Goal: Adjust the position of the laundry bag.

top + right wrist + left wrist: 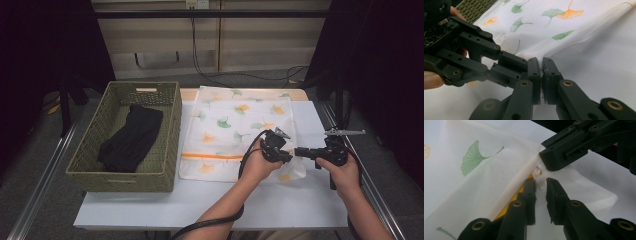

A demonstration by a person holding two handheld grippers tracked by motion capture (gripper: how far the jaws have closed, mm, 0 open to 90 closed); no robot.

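A white mesh laundry bag (pixel 235 132) printed with green and orange ginkgo leaves lies flat on the white bench (pixel 280 205), just to the right of a woven green basket (pixel 100 145) that holds a folded black garment (pixel 131 139). An orange zip band runs across the bag near its front edge, and both claws meet at the bag's near right corner.

The right claw (pixel 541 75) comes in level from the right — its jaws stand almost together, pinching a fold of the bag's mesh at the corner, with only a thin slit between the pads. In the high view it (pixel 298 151) sits at the bag's edge, the hand gripping its handle behind it.

The left claw (pixel 540 192) points at the same corner from the person's side. Its jaws stand a little apart, and a small white zip pull (pixel 538 173) sits in the gap at their tips; the pads do not visibly press on it, so it looks loose between them rather than gripped. The right claw's tips touch the mesh just beyond that pull — the two claws nearly nose to nose. In the high view the left claw (pixel 280 150) rests over the bag's lower right part.
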